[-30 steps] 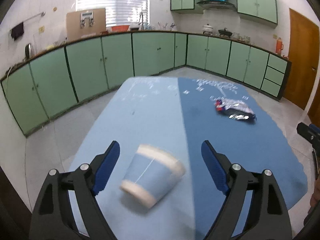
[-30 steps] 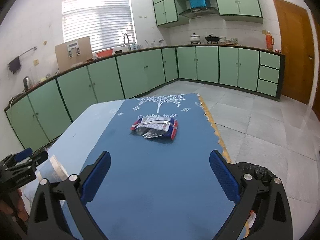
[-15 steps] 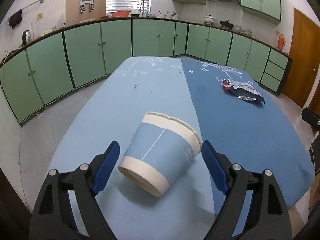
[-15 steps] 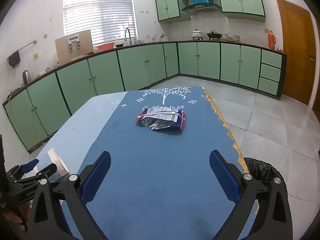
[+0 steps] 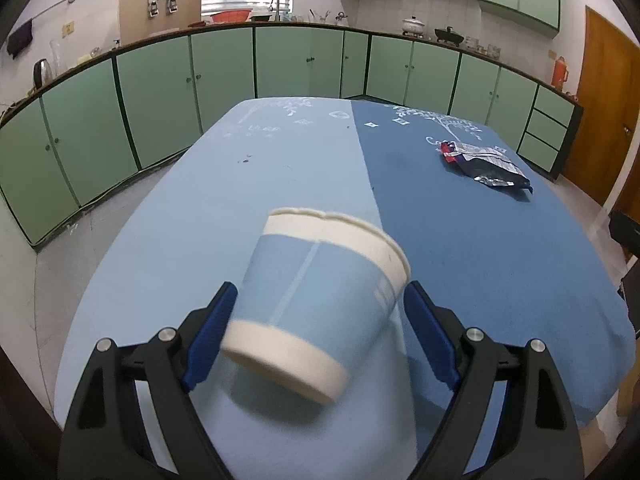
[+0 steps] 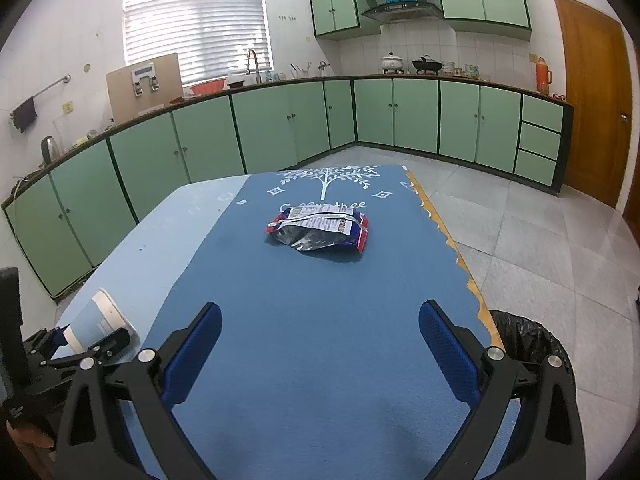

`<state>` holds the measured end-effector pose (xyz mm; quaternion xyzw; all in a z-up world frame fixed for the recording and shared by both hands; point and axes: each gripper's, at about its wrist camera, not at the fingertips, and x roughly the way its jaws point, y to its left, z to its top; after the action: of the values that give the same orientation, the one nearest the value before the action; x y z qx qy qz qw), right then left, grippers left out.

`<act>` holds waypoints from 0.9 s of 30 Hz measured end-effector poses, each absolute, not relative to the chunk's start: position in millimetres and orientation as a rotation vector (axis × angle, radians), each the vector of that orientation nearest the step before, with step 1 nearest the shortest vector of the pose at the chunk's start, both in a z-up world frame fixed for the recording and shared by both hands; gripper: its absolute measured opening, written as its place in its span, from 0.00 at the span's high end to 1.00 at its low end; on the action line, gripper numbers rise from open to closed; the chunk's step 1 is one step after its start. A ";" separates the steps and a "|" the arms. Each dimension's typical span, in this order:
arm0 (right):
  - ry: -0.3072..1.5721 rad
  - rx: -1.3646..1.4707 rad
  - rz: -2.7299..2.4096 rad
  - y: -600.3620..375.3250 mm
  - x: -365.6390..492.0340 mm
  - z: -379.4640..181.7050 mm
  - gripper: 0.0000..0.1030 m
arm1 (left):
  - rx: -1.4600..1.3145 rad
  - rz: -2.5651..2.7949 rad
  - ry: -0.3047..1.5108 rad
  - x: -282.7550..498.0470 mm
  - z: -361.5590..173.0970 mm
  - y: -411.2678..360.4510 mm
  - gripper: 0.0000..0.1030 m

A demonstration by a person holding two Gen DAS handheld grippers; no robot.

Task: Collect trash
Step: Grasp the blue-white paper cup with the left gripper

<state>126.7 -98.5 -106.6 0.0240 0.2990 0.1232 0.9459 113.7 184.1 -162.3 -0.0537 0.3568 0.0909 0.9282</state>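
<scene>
On the tabletop (image 5: pixel 248 184), seen from the left wrist, a paper cup (image 5: pixel 316 300) lies on its side on the light blue half of the cloth, its cream base toward the camera and its rim pointing away. The left tongs (image 5: pixel 316 336) stand wide, one blue pad on each side of the cup; the left pad looks as if it may be just touching the cup's wall, though the cup hides that spot, and the right pad stands clear of it. Farther off, on the dark blue half, a crumpled snack wrapper (image 5: pixel 486 162) lies near the printed white tree. Green cabinets (image 5: pixel 160 88) run along the walls behind.

From the right wrist, the right tongs (image 6: pixel 320 340) are spread wide above the dark blue cloth with nothing between the pads. The snack wrapper (image 6: pixel 320 230) lies well ahead of them, just below the tree print. At the far left the paper cup (image 6: pixel 98 326) shows on its side within the left tongs (image 6: pixel 80 344). Beside the tabletop (image 6: pixel 168 232), on the floor at lower right, stands a bin lined with a black bag (image 6: pixel 532 340).
</scene>
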 end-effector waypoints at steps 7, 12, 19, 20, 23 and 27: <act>0.612 0.052 0.245 -101.9 129.8 -108.2 0.06 | -0.110 0.180 0.756 127.4 -164.4 179.7 0.30; 0.617 0.062 0.240 -104.7 132.3 -110.1 0.06 | -0.122 0.183 0.758 125.9 -164.8 175.9 0.35; 0.618 0.062 0.241 -106.3 135.7 -110.7 0.06 | -0.137 0.188 0.731 125.7 -156.0 172.5 0.44; 0.618 0.062 0.242 -106.7 137.1 -110.6 0.06 | -0.139 0.187 0.725 126.1 -153.7 172.0 0.44; 0.611 0.063 0.242 -107.1 142.4 -108.6 0.06 | -0.143 0.183 0.703 131.1 -145.3 169.3 0.46; 0.591 0.067 0.247 -104.0 154.3 -101.9 0.06 | -0.147 0.167 0.686 143.8 -135.6 163.4 0.46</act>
<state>154.3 -104.0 -101.9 0.0328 0.2906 0.1213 0.9485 143.8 163.4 -135.6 -0.0719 0.3357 0.0819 0.9356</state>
